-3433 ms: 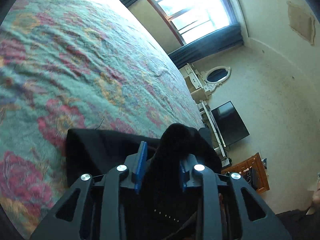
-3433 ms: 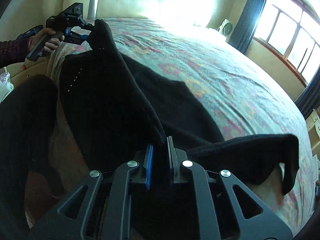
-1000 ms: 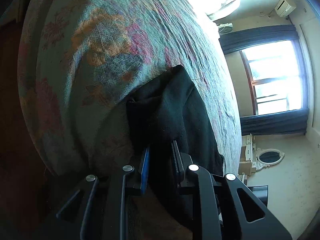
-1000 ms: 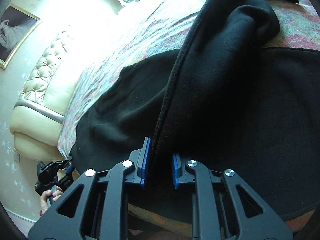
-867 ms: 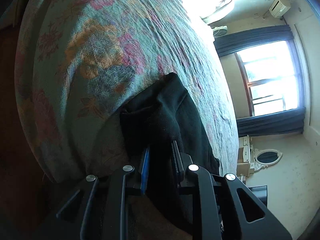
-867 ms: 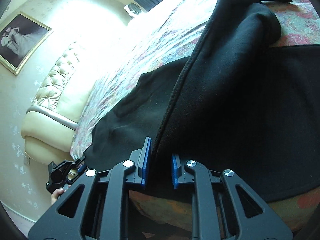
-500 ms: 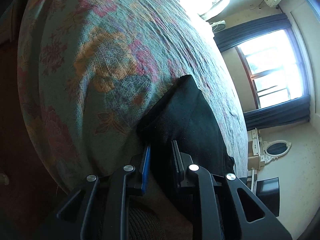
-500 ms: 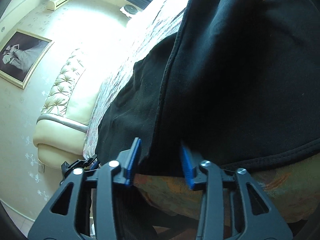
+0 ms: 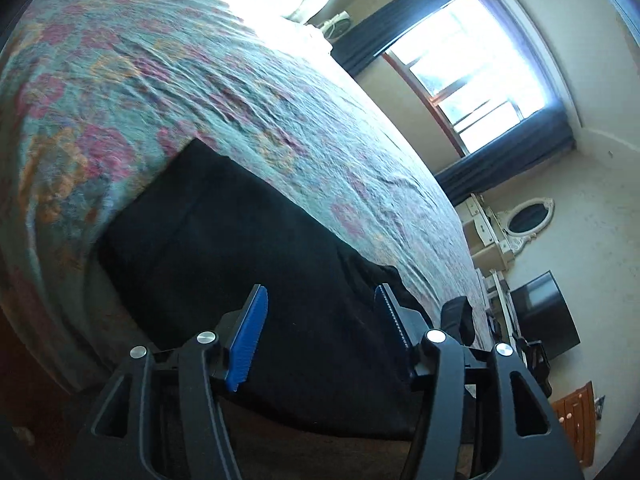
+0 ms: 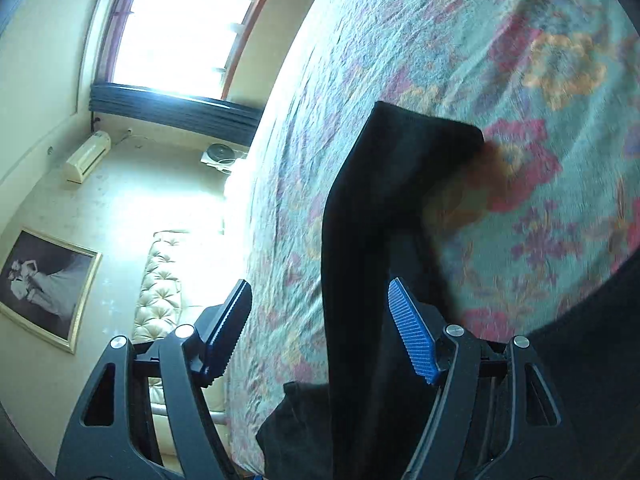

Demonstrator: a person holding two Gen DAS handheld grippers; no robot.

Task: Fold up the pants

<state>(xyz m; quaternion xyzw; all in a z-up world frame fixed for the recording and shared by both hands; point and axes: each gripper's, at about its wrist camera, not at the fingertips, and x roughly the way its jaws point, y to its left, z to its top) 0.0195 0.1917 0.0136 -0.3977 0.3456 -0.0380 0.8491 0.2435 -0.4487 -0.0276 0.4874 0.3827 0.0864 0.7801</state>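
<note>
Floral bedspread [image 9: 248, 92] covered the bed; black pants [image 9: 248, 264] lay folded lengthwise along its near edge. Both the left gripper [image 9: 320, 322] and right gripper [image 10: 320, 320] had just opened wide, empty. Crosswise folds probably remained.

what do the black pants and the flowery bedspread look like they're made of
Black pants: looks like soft, matte knit or fleece; no sheen, lying limp and flat. Bedspread: seemingly a woven or quilted cotton-like cloth; puckered, crinkled surface with a faded floral pattern. Exact fibres cannot be told.

Pants [image 10: 360, 240] lower end cut off by frame edge; bedspread [image 10: 520, 60] blurred
</note>
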